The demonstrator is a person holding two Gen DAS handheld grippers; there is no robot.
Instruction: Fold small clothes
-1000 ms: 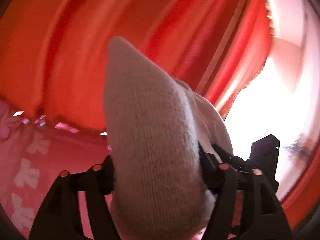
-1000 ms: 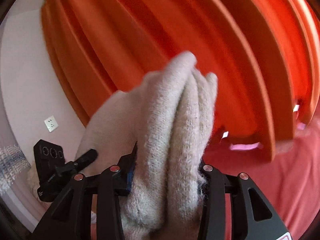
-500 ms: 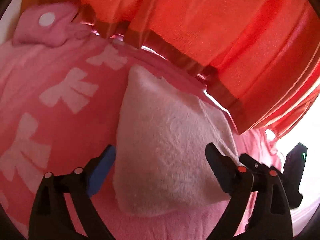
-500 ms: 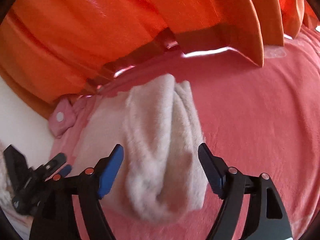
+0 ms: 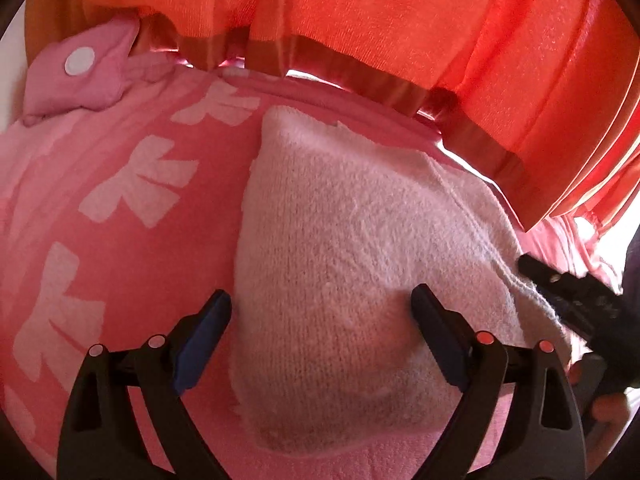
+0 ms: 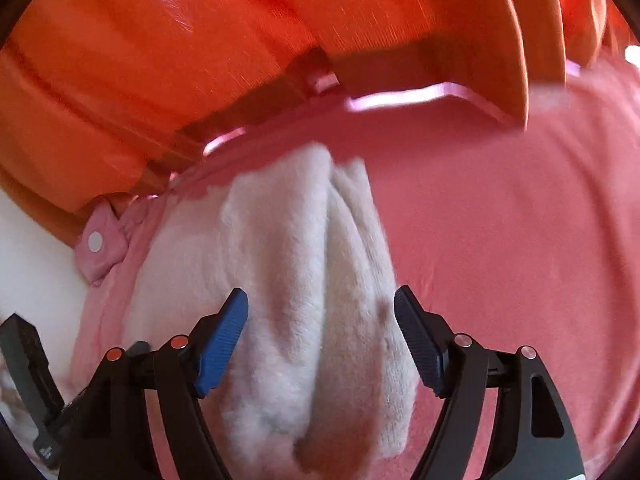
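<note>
A cream knitted garment (image 5: 352,264) lies folded on the pink bed cover (image 5: 100,240). It also shows in the right wrist view (image 6: 304,280), bunched into lengthwise folds. My left gripper (image 5: 320,316) is open, its fingers standing on either side of the garment's near edge. My right gripper (image 6: 320,320) is open too, straddling the garment's other end. The right gripper shows at the right edge of the left wrist view (image 5: 576,304). The left gripper shows at the lower left of the right wrist view (image 6: 32,380).
Orange-red curtains (image 5: 400,20) hang right behind the bed (image 6: 200,40). A pink pillow with a white dot (image 5: 80,76) lies at the far left, also in the right wrist view (image 6: 100,244). The cover has white bow prints (image 5: 140,180).
One second ago both grippers were shut on the garment and held it in the air. They lowered it onto the bed and opened; it now lies released.
</note>
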